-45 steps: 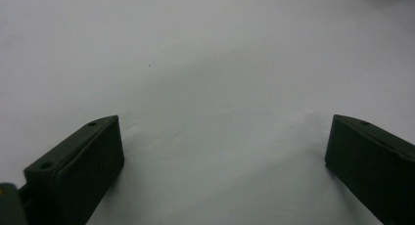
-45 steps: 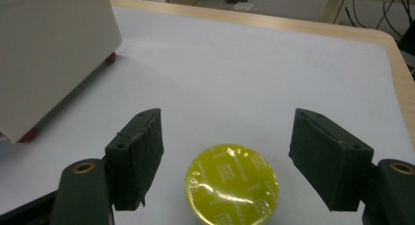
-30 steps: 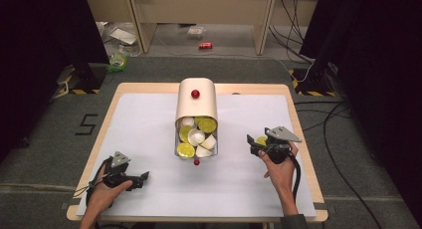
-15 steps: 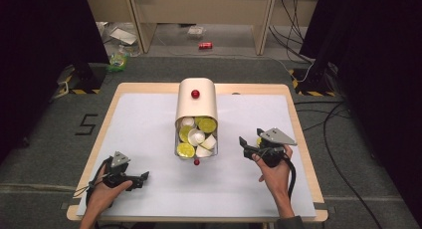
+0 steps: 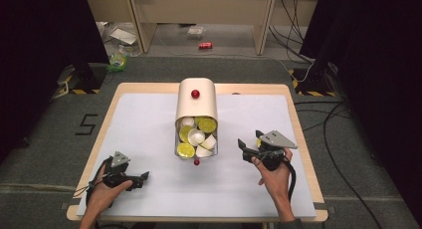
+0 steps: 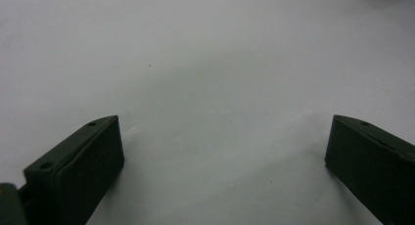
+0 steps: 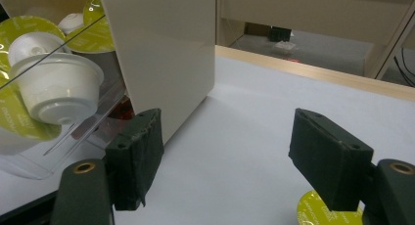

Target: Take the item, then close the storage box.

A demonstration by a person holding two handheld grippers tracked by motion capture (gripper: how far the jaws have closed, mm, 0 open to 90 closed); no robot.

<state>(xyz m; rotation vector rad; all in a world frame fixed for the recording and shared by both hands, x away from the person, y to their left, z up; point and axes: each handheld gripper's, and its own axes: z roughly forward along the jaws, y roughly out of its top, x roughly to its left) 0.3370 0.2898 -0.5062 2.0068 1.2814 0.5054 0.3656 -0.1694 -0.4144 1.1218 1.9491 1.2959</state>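
A cream box [image 5: 196, 108] with a red knob [image 5: 195, 94] lies in the middle of the white table. Its clear drawer [image 5: 196, 138] faces me and holds several green-lidded and white capsules [image 7: 54, 88]. My right gripper [image 5: 245, 149] hovers right of the drawer and points at it, open, with nothing between its jaws [image 7: 225, 151]. A green capsule [image 7: 323, 213] lies on the table below the right jaw, and its edge peeks out beside the gripper [image 5: 258, 135]. My left gripper [image 5: 143, 178] rests at the front left, open over bare table [image 6: 222, 151].
A small red knob [image 5: 197, 162] sticks out at the drawer's front edge. The table's wooden rim [image 5: 303, 154] runs close behind the right hand. Cables and a red can [image 5: 205, 45] lie on the floor beyond the table.
My right gripper has moved left, closer to the drawer's right side. The left gripper has stayed where it was.
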